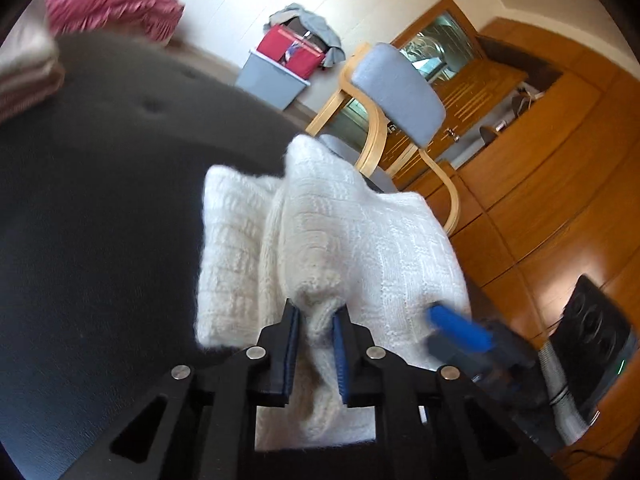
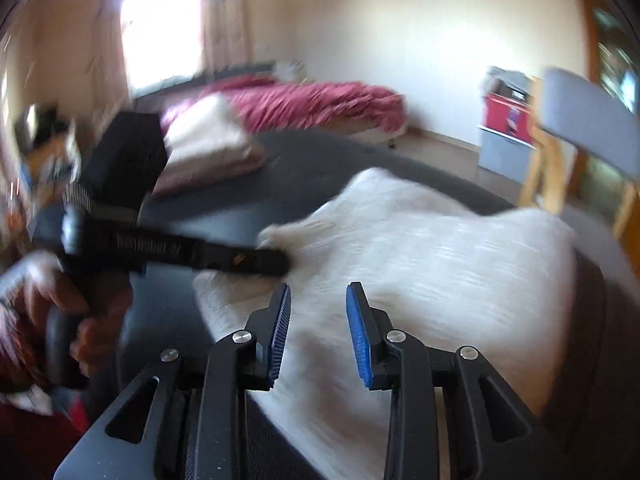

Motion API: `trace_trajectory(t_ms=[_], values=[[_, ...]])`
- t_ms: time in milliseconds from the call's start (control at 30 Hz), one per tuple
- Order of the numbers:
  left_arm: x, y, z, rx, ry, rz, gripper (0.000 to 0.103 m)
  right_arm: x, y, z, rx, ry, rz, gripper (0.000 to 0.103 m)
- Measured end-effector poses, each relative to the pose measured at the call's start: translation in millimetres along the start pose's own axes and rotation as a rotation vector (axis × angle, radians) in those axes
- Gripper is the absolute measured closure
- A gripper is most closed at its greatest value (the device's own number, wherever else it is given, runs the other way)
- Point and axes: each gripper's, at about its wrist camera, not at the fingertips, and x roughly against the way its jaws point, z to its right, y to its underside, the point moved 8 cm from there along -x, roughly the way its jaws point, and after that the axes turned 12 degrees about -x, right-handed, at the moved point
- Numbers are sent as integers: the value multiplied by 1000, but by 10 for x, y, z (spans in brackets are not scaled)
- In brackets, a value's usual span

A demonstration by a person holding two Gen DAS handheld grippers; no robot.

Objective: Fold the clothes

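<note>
Left gripper (image 1: 316, 316) pinches a raised fold of the white knit sweater (image 1: 360, 240), which lies on the dark table (image 1: 100, 220). Right gripper (image 2: 318, 296) hovers over it, jaws apart, empty. Risk: thick knit slipping free, collapsing the fold.

I count one white knitted sweater (image 1: 344, 240), one grey-cushioned wooden chair (image 1: 400, 92), one grey plastic bin (image 1: 270, 82), two folded cloth piles, pink (image 2: 208, 148) and red (image 2: 312, 104).

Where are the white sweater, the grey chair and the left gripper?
white sweater (image 1: 360, 240), left wrist view, knitted body.
grey chair (image 1: 400, 88), left wrist view, backrest.
left gripper (image 1: 316, 320), left wrist view, between fingertips.
</note>
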Motion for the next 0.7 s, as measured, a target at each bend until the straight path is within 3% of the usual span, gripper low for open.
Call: trace_trajectory(t_ms=[167,300,400,433,533,633,700], values=[[270,-212,119,13,82,127,92,306,-144,635,-188,144,88,71],[557,-352,227,-44,91,230,99,325,-180,846,-281,135,82,71],[635,-393,152,-59,34,279,103,246,-241,770,-263,108,76,69],[614,-380,92,-49,20,274,103,190,-261,737,-248,98,62,61],[397,-227,-160,40,28,185,103,-135,-190,622,-149,144,-14,51],[201,-110,-273,123,58,114,91,-275,-138,469,-23,214,-19,49],[223,-132,-252,160,119,120,84,-207,-150,428,-14,195,-16,49]])
